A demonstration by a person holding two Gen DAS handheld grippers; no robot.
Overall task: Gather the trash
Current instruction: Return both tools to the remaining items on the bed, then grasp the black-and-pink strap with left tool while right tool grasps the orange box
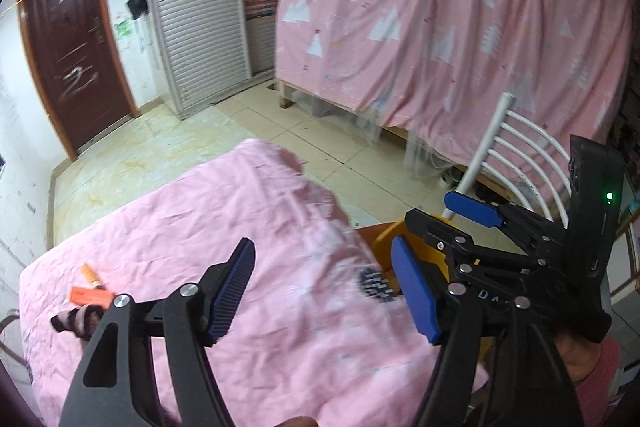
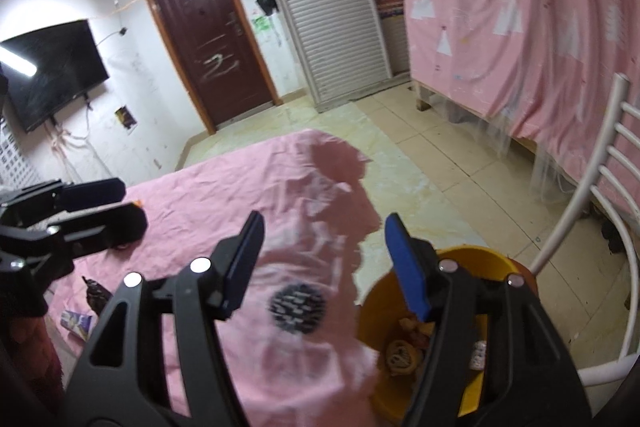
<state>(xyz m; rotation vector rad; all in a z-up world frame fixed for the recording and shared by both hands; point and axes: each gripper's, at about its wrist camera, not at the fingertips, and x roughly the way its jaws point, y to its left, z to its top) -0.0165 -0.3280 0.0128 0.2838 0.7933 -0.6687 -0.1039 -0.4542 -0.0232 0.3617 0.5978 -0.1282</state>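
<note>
Both grippers hover empty with jaws wide apart over the pink-clothed table [image 1: 168, 227], the left gripper [image 1: 324, 291] near orange wrappers [image 1: 90, 297], the right gripper [image 2: 324, 267] beside the yellow plastic bucket [image 2: 472, 259] holding trash.

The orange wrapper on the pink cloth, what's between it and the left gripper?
Only bare pink cloth between orange wrapper and left gripper, in the left wrist view.

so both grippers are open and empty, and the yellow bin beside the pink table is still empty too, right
Not quite. The left gripper and right gripper are open and empty, but the yellow bin beside the pink table already holds several pieces of trash; the right wrist view shows it.
</note>
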